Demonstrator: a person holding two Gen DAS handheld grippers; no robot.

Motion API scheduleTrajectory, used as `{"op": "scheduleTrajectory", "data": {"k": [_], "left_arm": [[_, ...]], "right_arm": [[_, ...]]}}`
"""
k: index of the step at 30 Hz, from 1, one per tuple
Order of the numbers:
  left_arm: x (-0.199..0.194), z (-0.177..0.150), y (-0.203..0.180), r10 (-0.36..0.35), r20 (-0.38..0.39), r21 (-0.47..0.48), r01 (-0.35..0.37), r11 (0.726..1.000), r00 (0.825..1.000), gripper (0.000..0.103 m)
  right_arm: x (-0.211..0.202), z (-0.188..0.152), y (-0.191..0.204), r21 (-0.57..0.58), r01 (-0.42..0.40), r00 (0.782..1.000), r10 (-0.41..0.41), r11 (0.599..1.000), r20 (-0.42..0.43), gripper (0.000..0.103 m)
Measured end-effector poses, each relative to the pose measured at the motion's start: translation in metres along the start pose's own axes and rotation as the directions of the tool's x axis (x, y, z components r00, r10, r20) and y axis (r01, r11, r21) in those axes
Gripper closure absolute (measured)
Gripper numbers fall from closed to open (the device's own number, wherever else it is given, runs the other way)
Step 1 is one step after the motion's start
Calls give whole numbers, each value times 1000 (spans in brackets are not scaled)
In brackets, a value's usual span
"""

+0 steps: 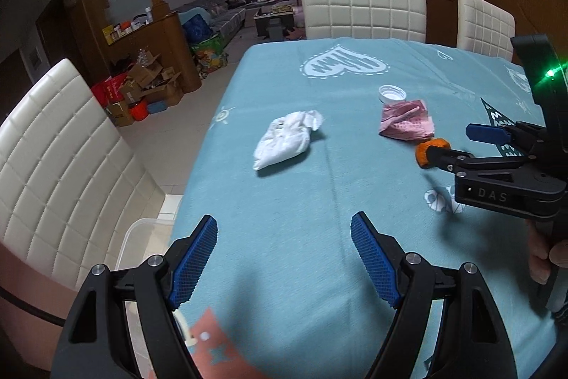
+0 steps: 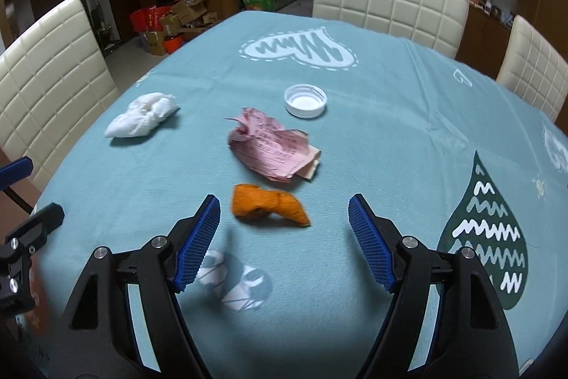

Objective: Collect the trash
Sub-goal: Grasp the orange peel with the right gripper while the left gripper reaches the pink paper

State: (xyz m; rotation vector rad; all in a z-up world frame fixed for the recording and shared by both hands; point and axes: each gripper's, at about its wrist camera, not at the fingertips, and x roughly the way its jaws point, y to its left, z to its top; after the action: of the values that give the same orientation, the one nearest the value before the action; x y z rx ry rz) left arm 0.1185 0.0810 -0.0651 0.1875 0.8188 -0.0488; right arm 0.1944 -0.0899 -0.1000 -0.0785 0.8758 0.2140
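Several bits of trash lie on the table's blue cloth (image 2: 390,148). An orange peel (image 2: 268,205) sits just beyond the tips of my right gripper (image 2: 284,201), which is open and apart from it. Farther off are a crumpled pink paper (image 2: 273,148), a white bottle cap (image 2: 305,100) and a white tissue wad (image 2: 142,116). My left gripper (image 1: 284,219) hovers open and empty over the cloth (image 1: 284,187), short of the tissue (image 1: 287,139). In the left wrist view my right gripper (image 1: 449,142) comes in from the right and partly hides the peel (image 1: 422,155), next to the pink paper (image 1: 406,121) and cap (image 1: 391,93).
Cream quilted chairs (image 1: 362,2) (image 1: 56,166) (image 2: 532,66) stand around the table. A clear plastic bin (image 1: 142,233) sits low beside the table's left edge. Cardboard boxes (image 1: 149,87) clutter the floor beyond. My left gripper (image 2: 44,186) shows at the right wrist view's left edge.
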Motion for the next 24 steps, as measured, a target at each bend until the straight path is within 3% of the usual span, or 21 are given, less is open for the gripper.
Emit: {"op": "scheduleTrajectory", "data": {"k": [5, 6, 8, 9, 13, 19, 24], "left_arm": [[10, 9, -17, 0, -12, 37, 0, 999, 1000, 27], [12, 12, -20, -4, -15, 43, 4, 999, 1000, 27], [16, 15, -25, -10, -19, 50, 11, 999, 1000, 27], [18, 18, -28, -15, -24, 52, 16, 999, 1000, 27], [26, 30, -39, -62, -38, 50, 64, 997, 997, 27], [39, 56, -71, -151, -33, 90, 154, 984, 988, 27], [60, 69, -99, -173, -55, 137, 179, 974, 983, 27]], "right_arm": [[12, 0, -5, 6, -18, 1000, 18, 1000, -11, 30], [13, 0, -6, 6, -24, 1000, 24, 1000, -9, 35], [16, 0, -6, -12, -24, 999, 23, 1000, -33, 62], [14, -1, -6, -16, -19, 999, 18, 1000, -26, 67], [5, 2, -20, 3, 45, 999, -45, 999, 13, 68], [2, 6, -50, 79, 69, 997, -70, 994, 14, 68], [-3, 14, -69, 91, 130, 990, -134, 987, 46, 68]]}}
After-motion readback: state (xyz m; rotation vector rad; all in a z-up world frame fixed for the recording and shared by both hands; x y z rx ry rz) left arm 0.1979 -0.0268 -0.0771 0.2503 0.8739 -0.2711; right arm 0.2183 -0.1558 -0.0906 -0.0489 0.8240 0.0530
